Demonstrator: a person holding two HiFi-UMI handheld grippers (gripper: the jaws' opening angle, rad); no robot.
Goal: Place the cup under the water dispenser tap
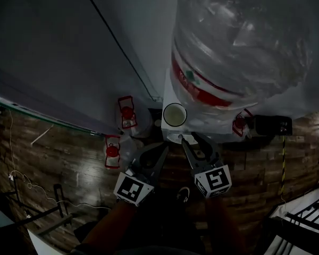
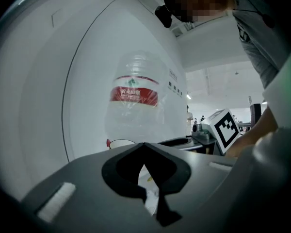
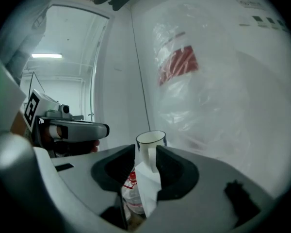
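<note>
Cup (image 3: pixel 150 139): white mug, upright on the white water dispenser (image 1: pixel 168 92), just beside the base of the big clear bottle (image 1: pixel 239 41) with the red label; whether it sits under a tap can't be made out. Right gripper (image 3: pixel 145 149): released, jaws apart, the mug's handle in the gap between the tips, pads not pressing it. Left gripper (image 2: pixel 144 144): clenched with tips meeting and nothing between them, hanging just beside the right one, short of the mug.
</note>
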